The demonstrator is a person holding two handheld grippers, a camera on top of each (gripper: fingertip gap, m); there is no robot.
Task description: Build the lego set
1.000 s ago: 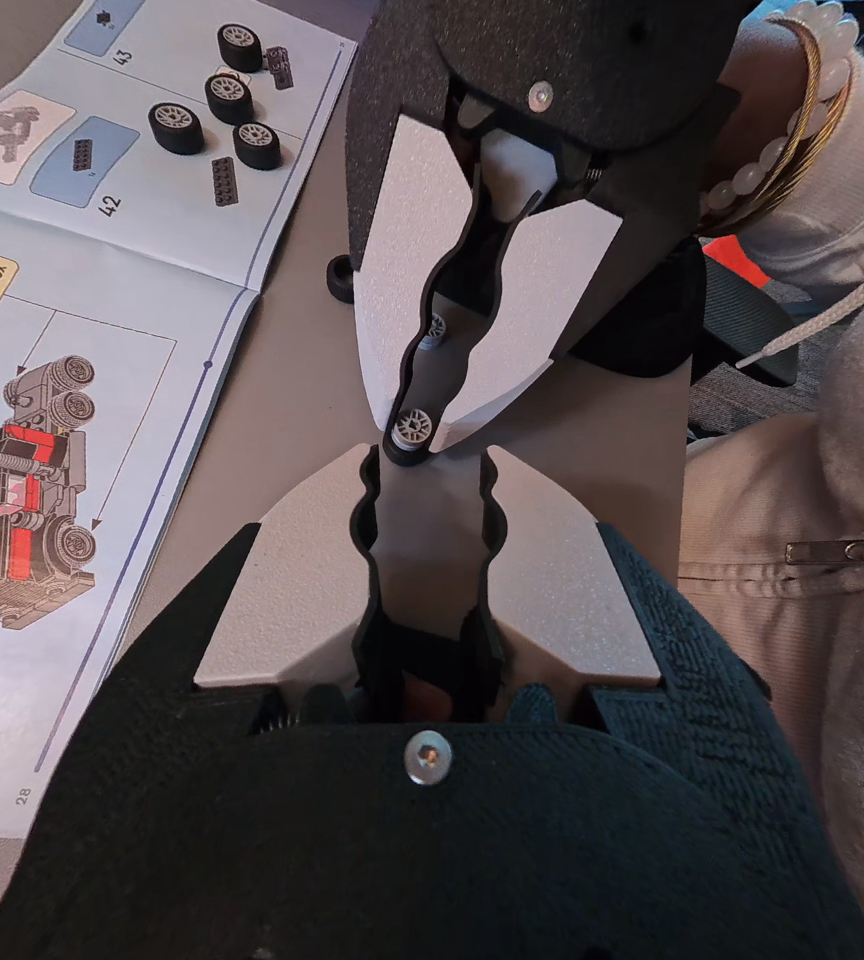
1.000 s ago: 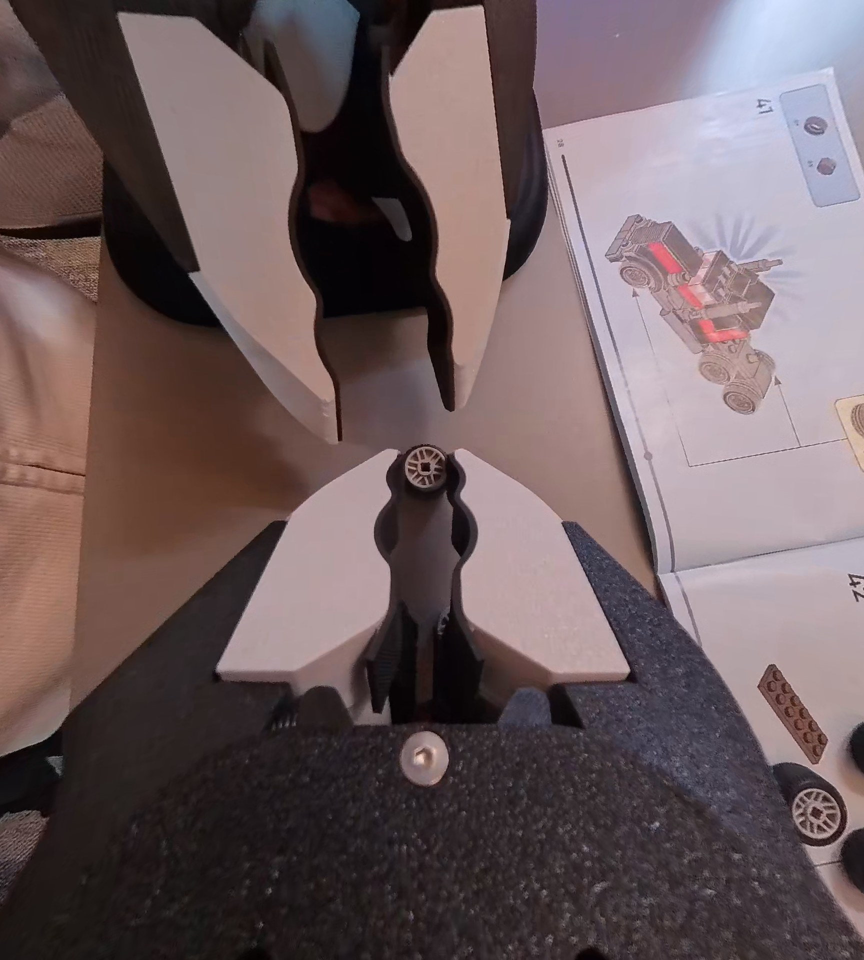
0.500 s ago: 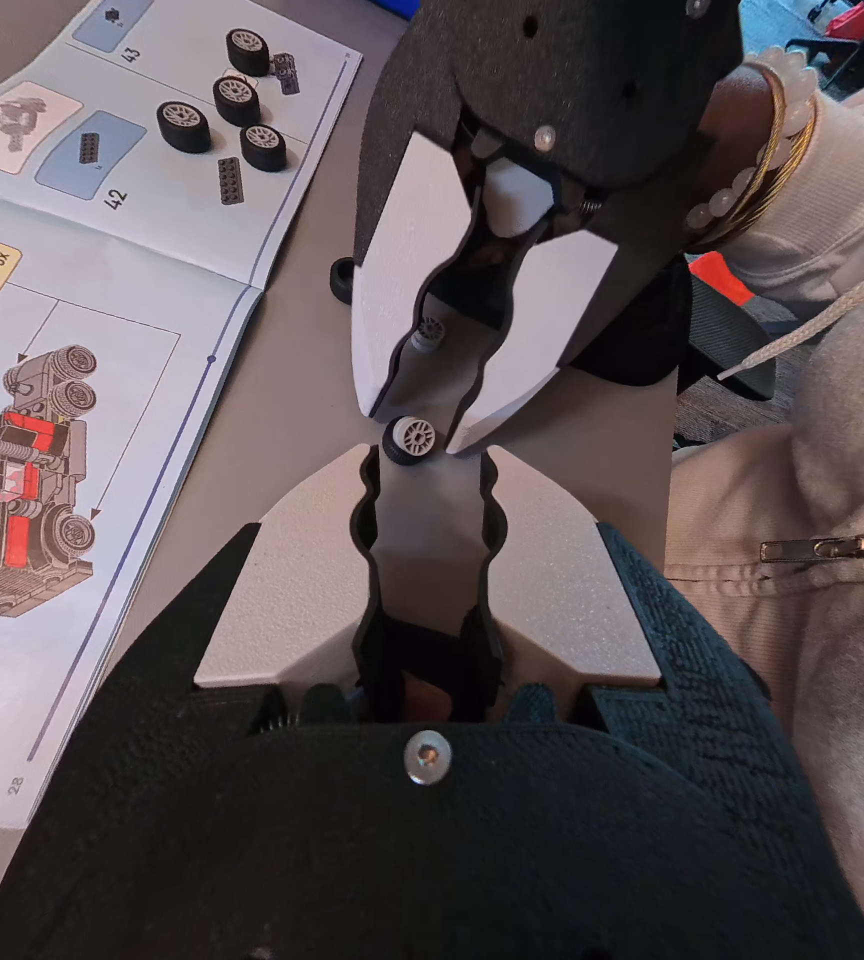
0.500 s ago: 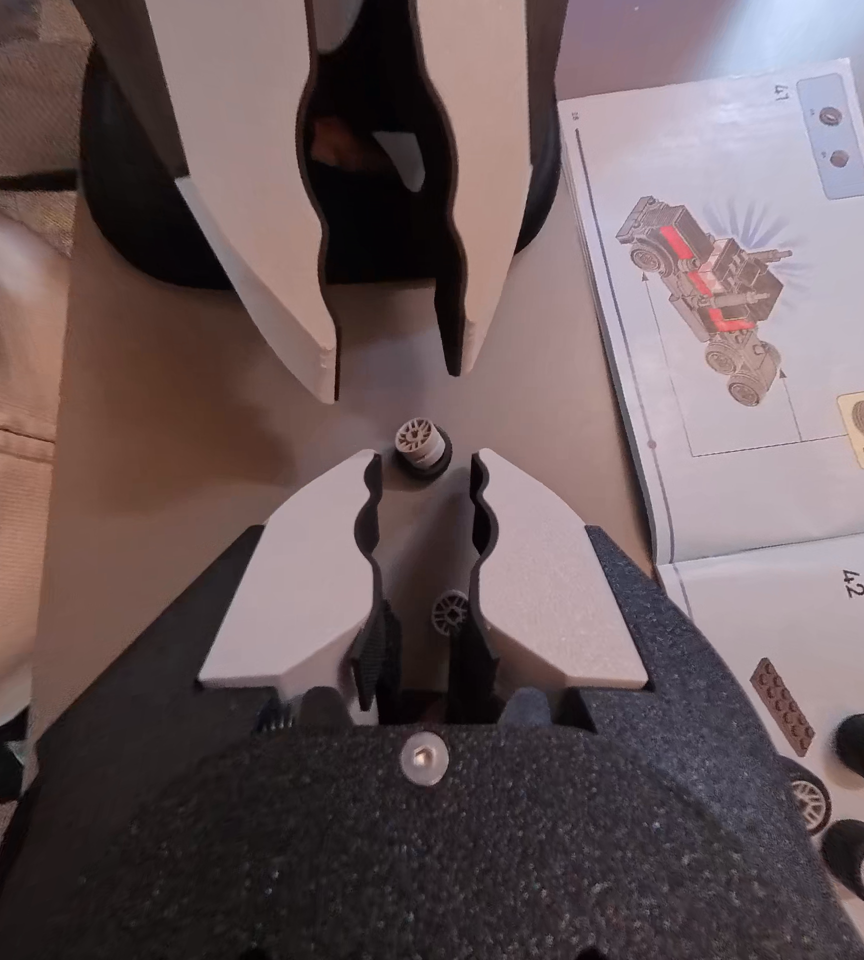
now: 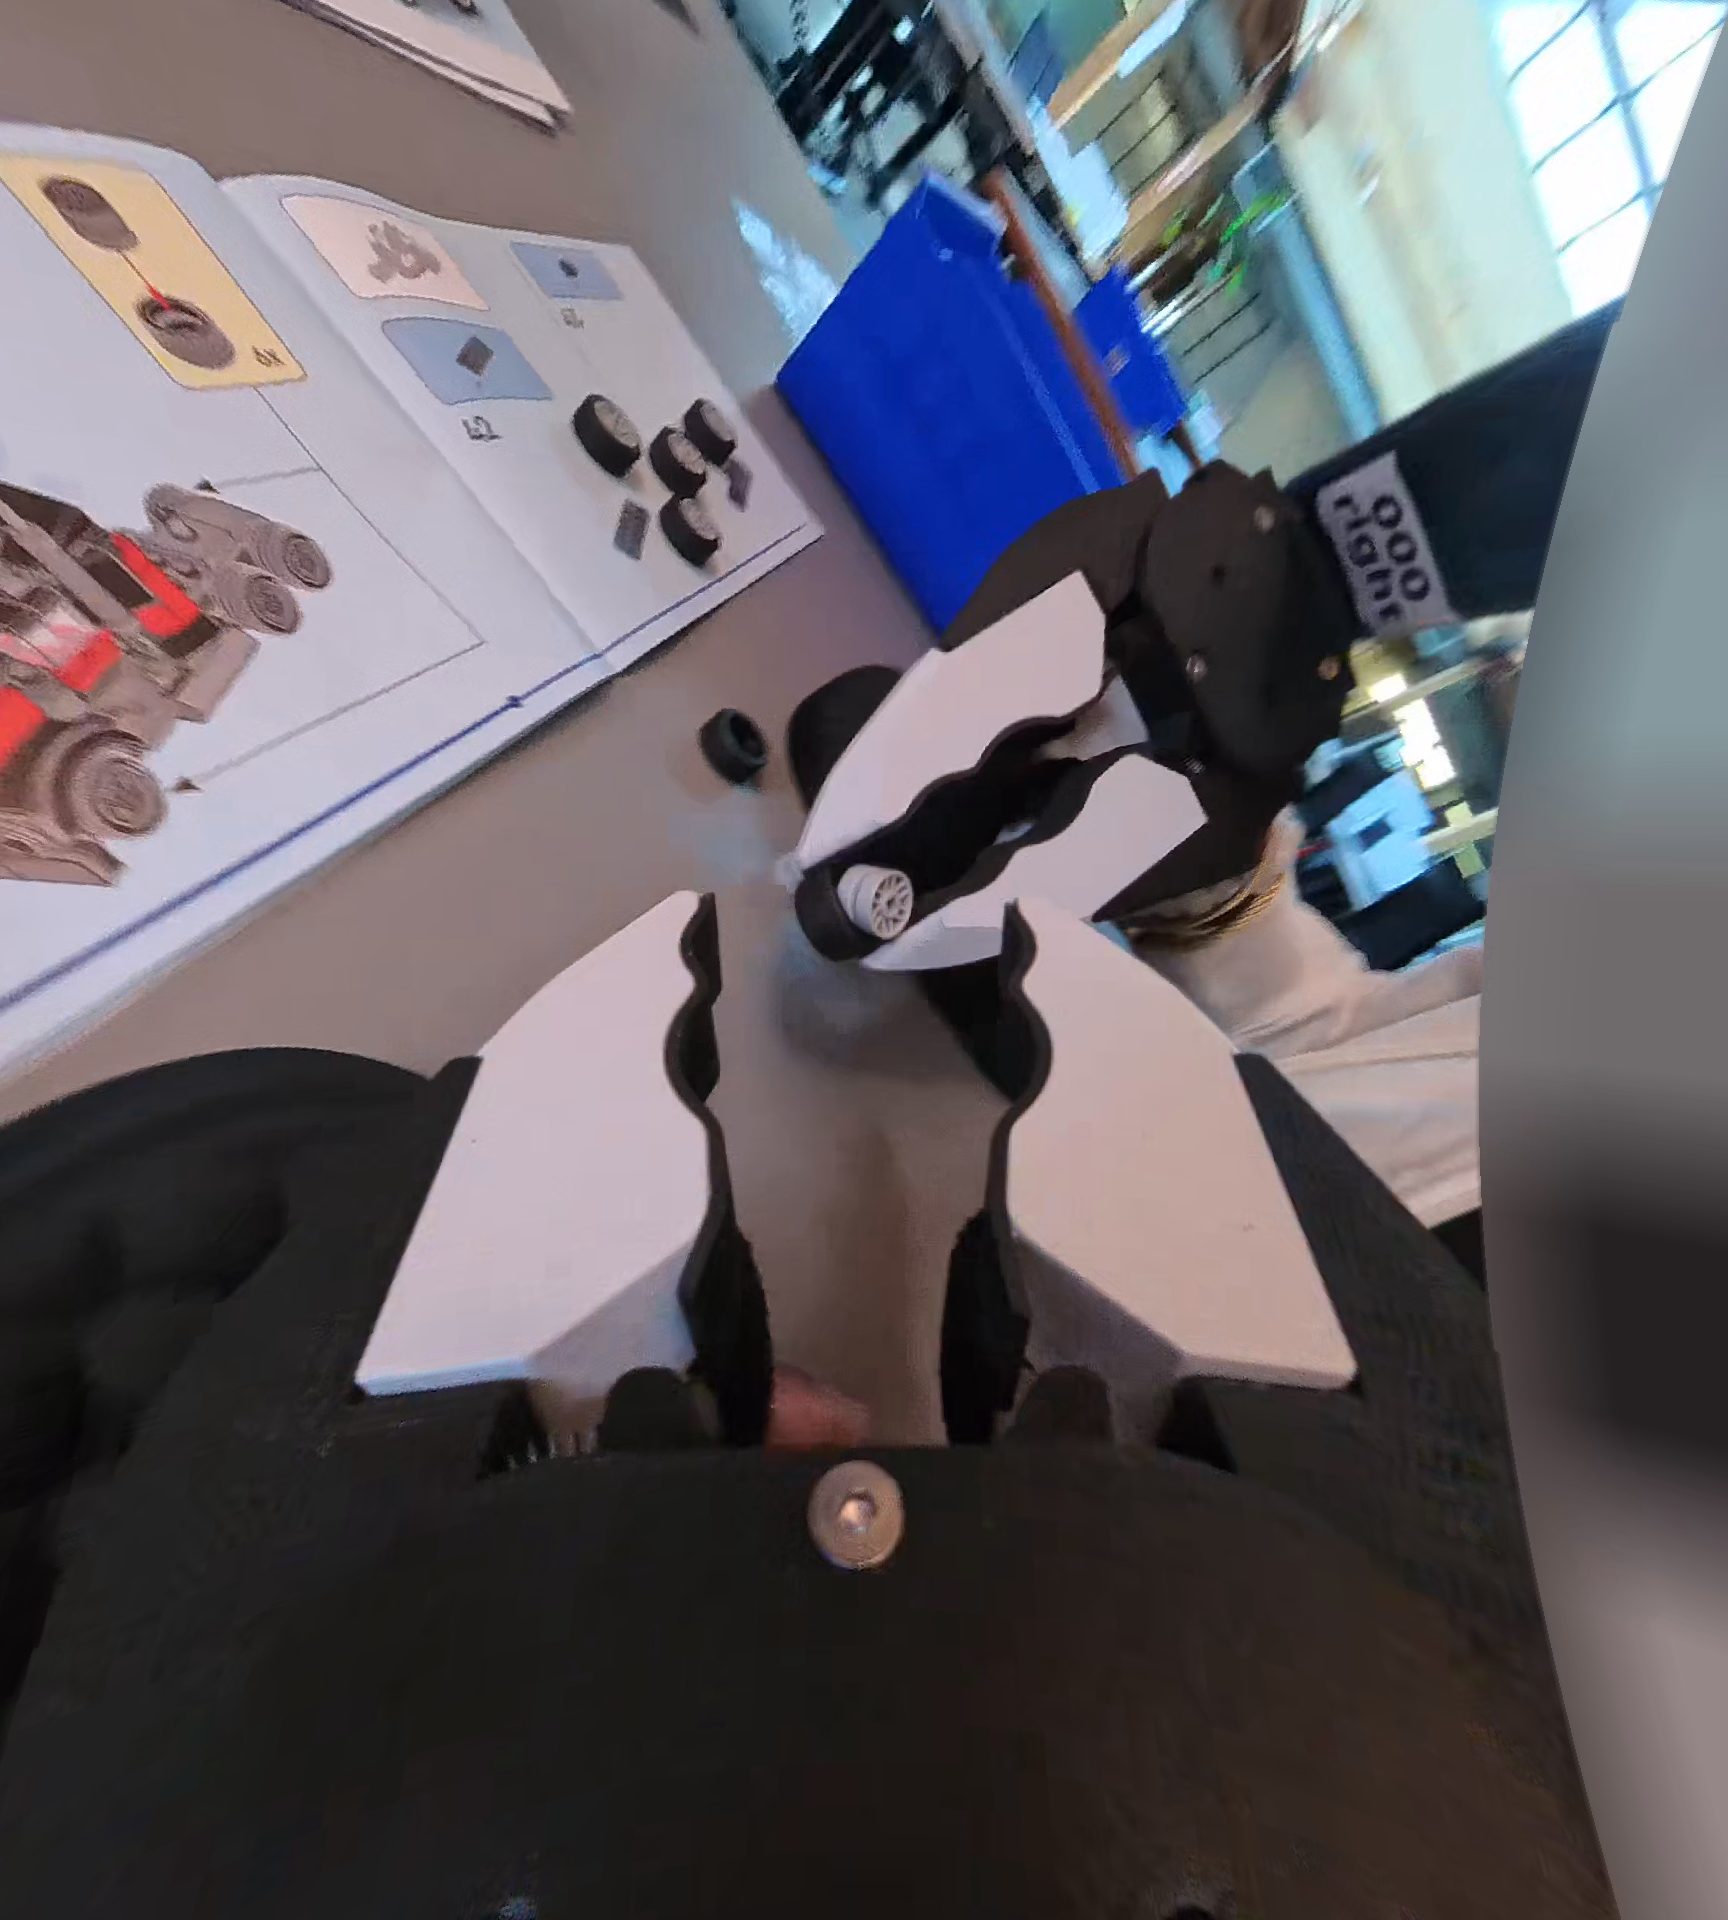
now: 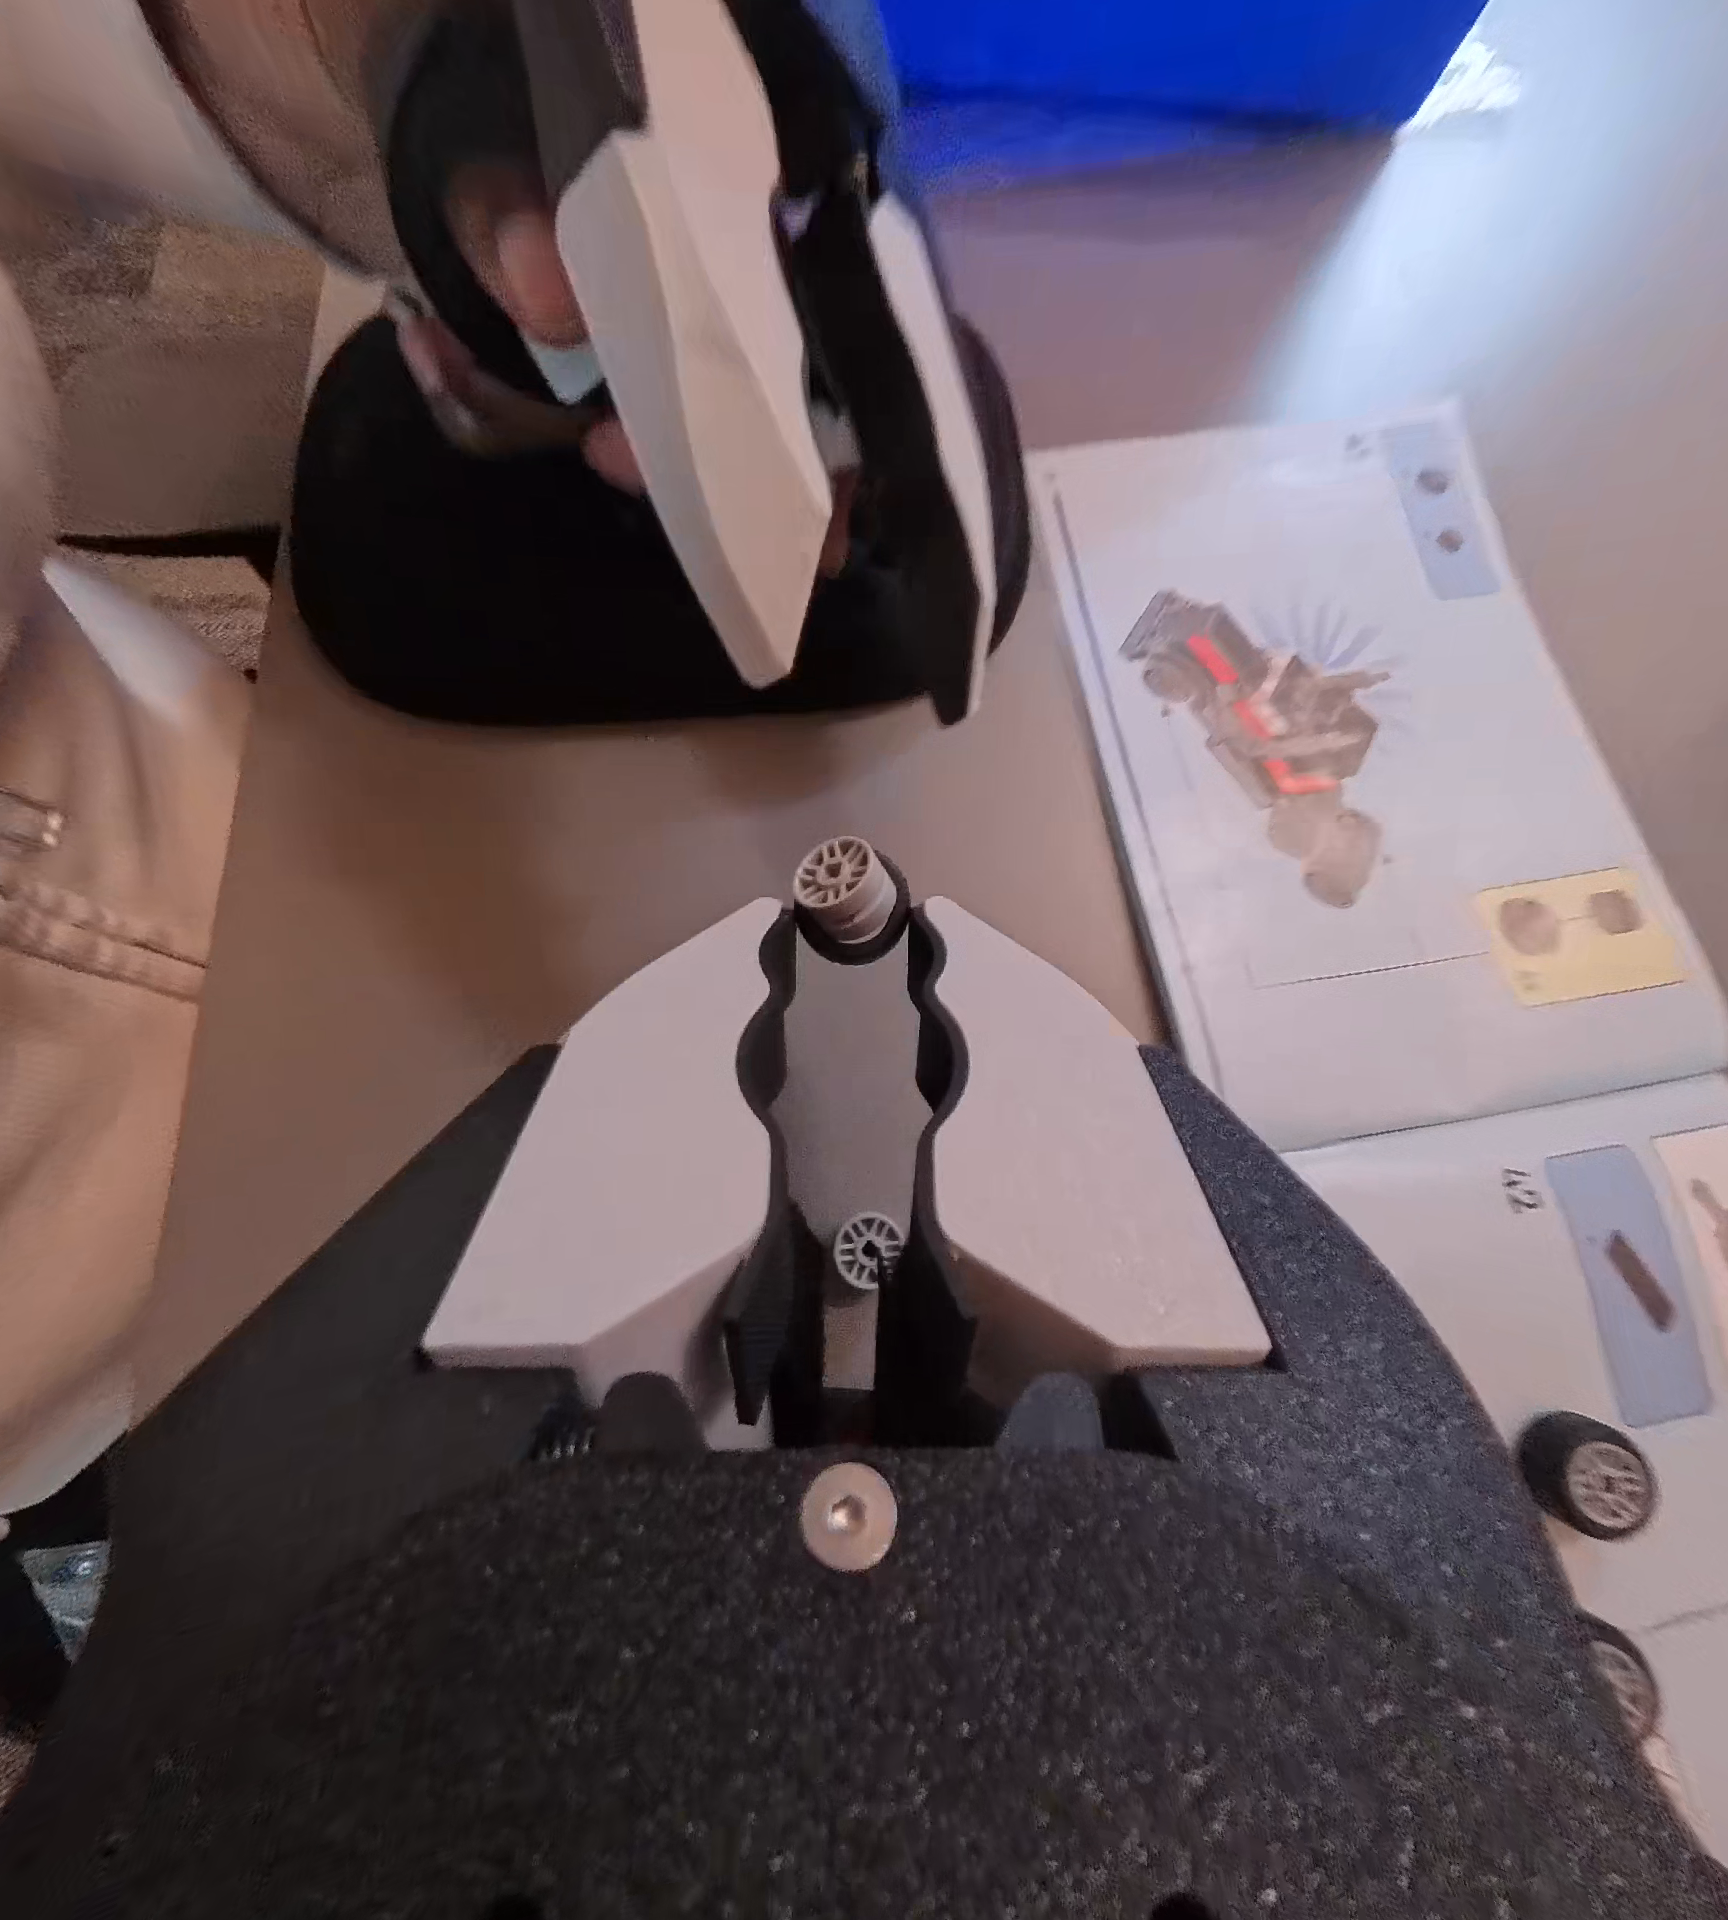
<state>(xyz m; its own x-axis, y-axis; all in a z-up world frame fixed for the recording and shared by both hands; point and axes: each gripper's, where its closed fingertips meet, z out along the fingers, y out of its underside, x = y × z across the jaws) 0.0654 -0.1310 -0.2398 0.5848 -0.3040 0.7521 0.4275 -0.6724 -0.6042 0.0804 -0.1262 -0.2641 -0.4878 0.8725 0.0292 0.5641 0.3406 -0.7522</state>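
My right gripper (image 6: 855,914) is shut on a small wheel (image 6: 842,896) at its fingertips. The wheel's grey rim sticks partway out of its black tyre. In the left wrist view the right gripper (image 5: 829,920) holds this wheel (image 5: 875,902) above the table, just in front of my left gripper (image 5: 858,912). My left gripper is open and empty. In the right wrist view the left gripper (image 6: 860,696) hangs above the wheel, turned on its side. A loose grey rim (image 6: 868,1252) lies on the table under my right fingers.
The open instruction booklet (image 5: 403,582) lies on the table with several finished wheels (image 5: 678,462) and small dark plates on it. A loose black tyre (image 5: 732,743) lies near the booklet's edge. A blue bin (image 5: 943,416) stands behind, a black pouch (image 6: 527,623) by the person's beige jacket. The tips of both grippers are at nearly the same place. The right tips stand about 7 centimeters off the loose grey rim (image 6: 868,1252).
My right gripper opened briefly, then closed on the wheel again and lifted it. Both grippers tilted and rose. The left gripper turned sideways and stayed open.
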